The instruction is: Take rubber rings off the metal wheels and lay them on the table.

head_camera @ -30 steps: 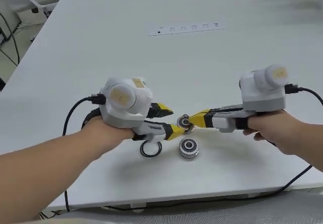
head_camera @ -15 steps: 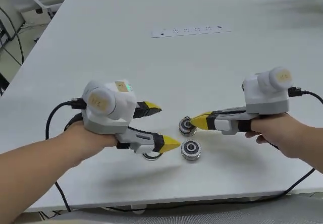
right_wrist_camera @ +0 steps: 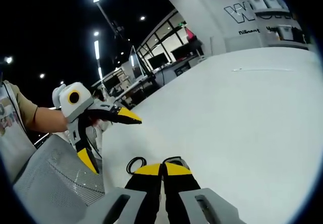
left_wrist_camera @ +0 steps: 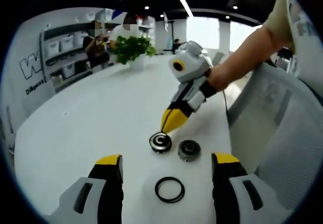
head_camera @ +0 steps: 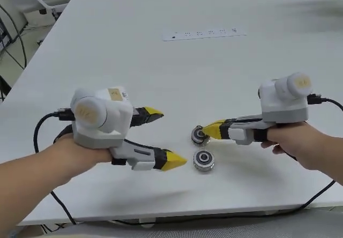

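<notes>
Two metal wheels lie close together near the table's front. My right gripper (head_camera: 207, 130) (right_wrist_camera: 162, 169) has its jaws shut and pinches the rim of the farther wheel (head_camera: 199, 135) (left_wrist_camera: 160, 142), which carries a black band. The nearer wheel (head_camera: 203, 160) (left_wrist_camera: 185, 150) rests free on the table. A loose black rubber ring (left_wrist_camera: 169, 189) (right_wrist_camera: 135, 164) lies flat between the jaws of my left gripper (head_camera: 165, 136) (left_wrist_camera: 164, 166), which is open, holds nothing and hovers left of the wheels.
A white socket strip (head_camera: 203, 32) is set into the table (head_camera: 134, 61) far behind. Cables trail off the front edge from both grippers. A potted plant (left_wrist_camera: 130, 48) stands far off, and a grey mesh chair back (left_wrist_camera: 282, 133) is close by.
My left gripper let go of the wheel it met at the right gripper's tips, opened, and drew back to the left. The right gripper stayed shut at the wheel.
</notes>
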